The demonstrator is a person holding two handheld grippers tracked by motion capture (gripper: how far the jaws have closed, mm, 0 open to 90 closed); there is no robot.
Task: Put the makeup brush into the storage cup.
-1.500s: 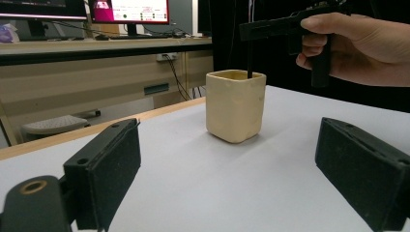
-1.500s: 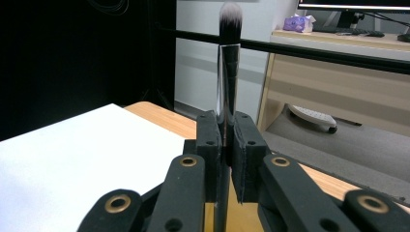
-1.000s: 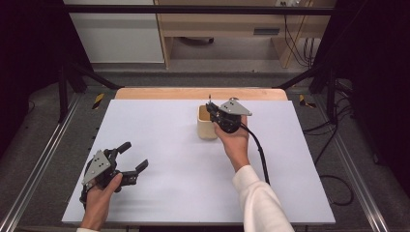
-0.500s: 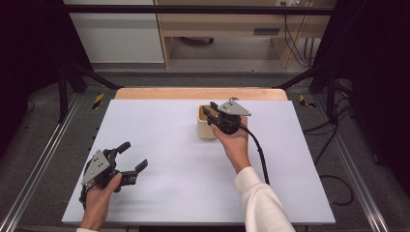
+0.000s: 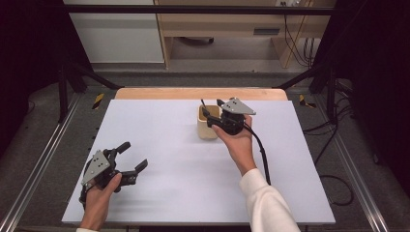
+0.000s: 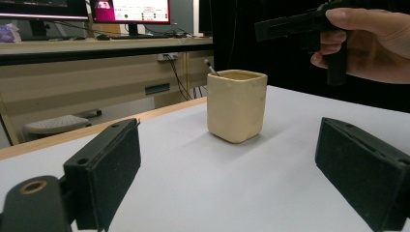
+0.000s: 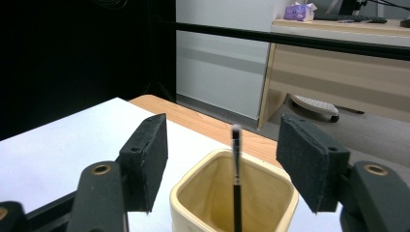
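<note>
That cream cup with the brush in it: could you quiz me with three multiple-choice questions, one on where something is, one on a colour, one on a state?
1. Where is the brush?
A. flat on the table
B. standing in the cup
C. held in the left claw

2. What colour is the cup?
A. cream
B. red
C. blue

3. How is the right claw over the cup?
A. shut on the brush
B. open, pads clear of the brush
C. shut on the cup's rim

Answers: B, the handle rises out of the cup's mouth; A, its walls are pale cream; B, gaps show either side of the brush.

Bright, even overhead light; soft shadows; dark surroundings; slight blur.
</note>
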